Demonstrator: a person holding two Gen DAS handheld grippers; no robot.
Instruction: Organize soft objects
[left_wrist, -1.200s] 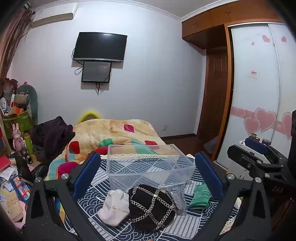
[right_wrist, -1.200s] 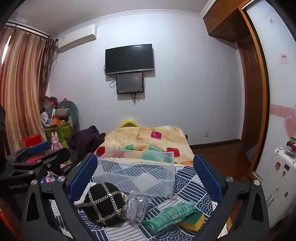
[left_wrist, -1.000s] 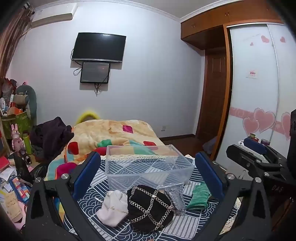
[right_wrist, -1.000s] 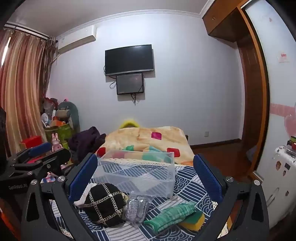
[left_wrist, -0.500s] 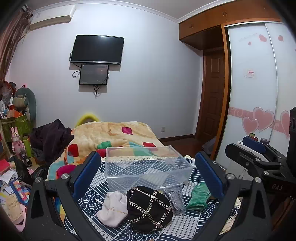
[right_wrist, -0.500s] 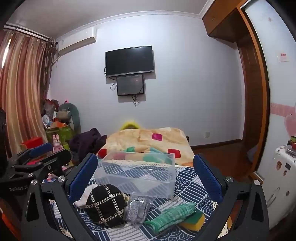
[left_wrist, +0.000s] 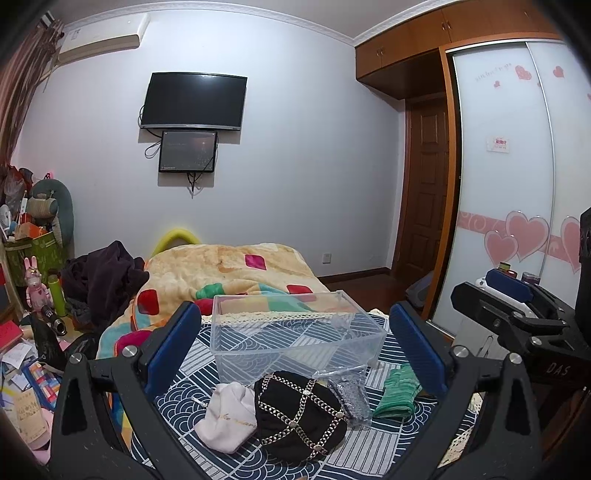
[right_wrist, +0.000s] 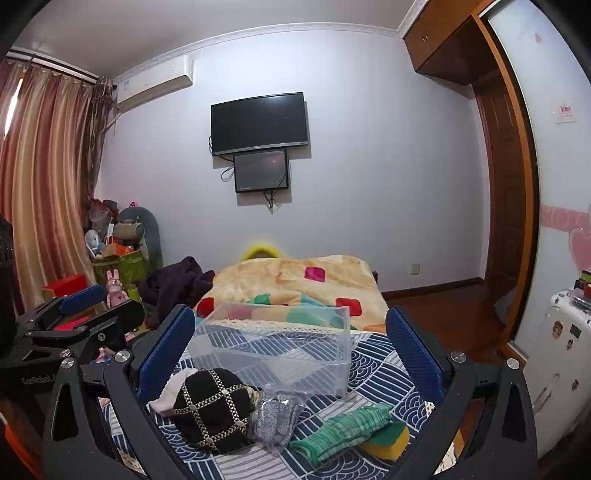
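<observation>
Soft items, a black chain-patterned pouch (left_wrist: 299, 413) and green cloth (right_wrist: 343, 430) among them, are lying before a clear bin (left_wrist: 295, 339) (still empty) as the left gripper (left_wrist: 295, 354) and right gripper (right_wrist: 290, 354) are hovering wide apart, holding nothing.

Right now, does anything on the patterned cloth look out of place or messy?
Nothing looks spilled or damaged. The clear bin stands upright and empty, while the black hat, white cloth, bagged grey item, green cloth and yellow sponge lie loose in front of it, unsorted.
</observation>
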